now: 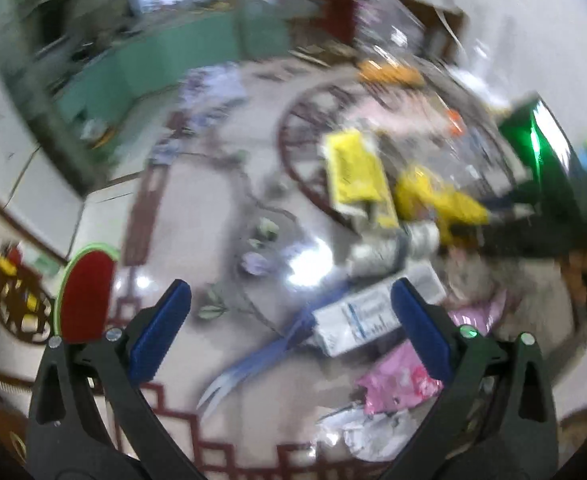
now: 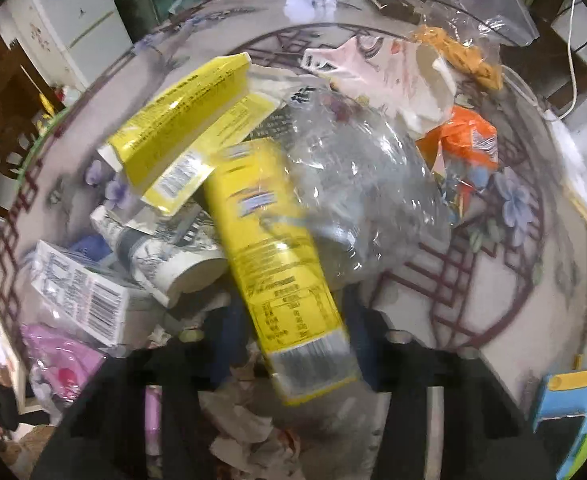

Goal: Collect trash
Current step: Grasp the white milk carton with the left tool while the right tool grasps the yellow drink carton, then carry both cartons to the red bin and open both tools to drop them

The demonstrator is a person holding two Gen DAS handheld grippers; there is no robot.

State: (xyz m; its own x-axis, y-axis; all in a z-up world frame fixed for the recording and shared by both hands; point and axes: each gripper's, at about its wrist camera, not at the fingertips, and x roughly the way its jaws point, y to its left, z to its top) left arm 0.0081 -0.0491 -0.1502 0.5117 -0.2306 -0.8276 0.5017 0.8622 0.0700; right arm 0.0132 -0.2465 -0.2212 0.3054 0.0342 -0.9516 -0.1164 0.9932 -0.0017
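While left hand-held gripper (image 1: 291, 322) gapes empty, right's (image 2: 293, 344) state unclear behind yellow wrapper (image 2: 277, 260)

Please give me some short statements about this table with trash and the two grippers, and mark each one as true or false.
1. The left gripper is open and holds nothing. True.
2. The right gripper is shut on the long yellow plastic wrapper. True.
3. The crumpled clear plastic bottle stands upright. False: it lies on its side.
4. The yellow cardboard box lies open among the trash. True.
5. The orange snack wrapper hangs from the left gripper. False: it lies on the round patterned table.
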